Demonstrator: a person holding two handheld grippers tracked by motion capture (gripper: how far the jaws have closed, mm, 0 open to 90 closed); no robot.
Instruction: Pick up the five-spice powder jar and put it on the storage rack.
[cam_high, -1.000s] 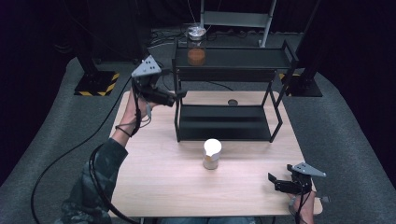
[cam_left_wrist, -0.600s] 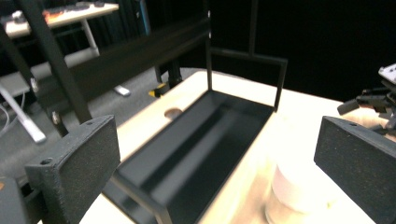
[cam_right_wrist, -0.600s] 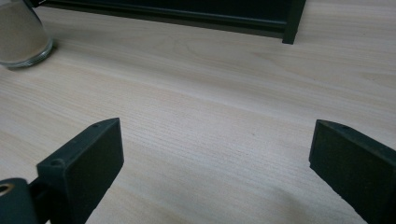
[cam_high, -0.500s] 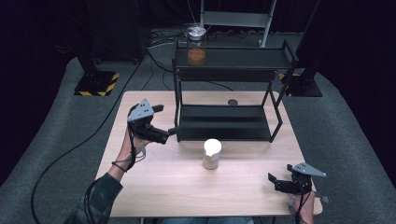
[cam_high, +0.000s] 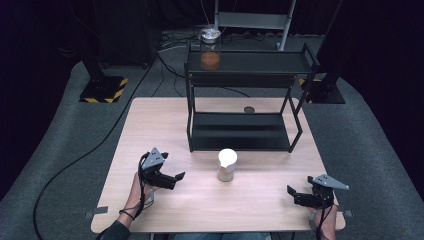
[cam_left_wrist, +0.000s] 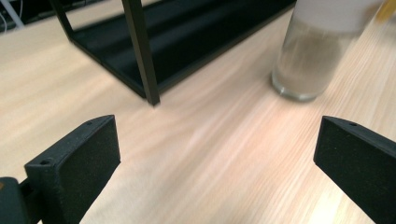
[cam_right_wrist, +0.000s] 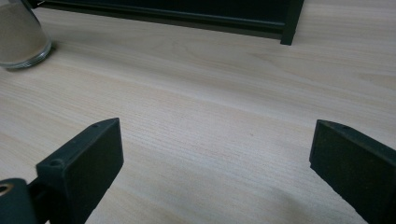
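The jar (cam_high: 227, 165) with the white lid stands upright on the bare table (cam_high: 150, 120), just in front of the lower shelf of the black rack (cam_high: 240, 131) and apart from its front left post. From my left gripper (cam_high: 176, 177) it lies ahead and to the right, near but not touching; in the left gripper view the jar (cam_left_wrist: 312, 56) sits up and right of the gap between my wide-open, empty jaws. My right gripper (cam_high: 292, 193) rests near the table's front right corner, jaws likewise spread on nothing, and looks a little farther from the jar, so I judge the left the better hand for it. Its long axis is vertical, so a level approach from the side should suit. There is open wood all round; only the rack's post (cam_left_wrist: 142, 51) crowds the far side. The contents look like pale powder, though blur makes that uncertain.
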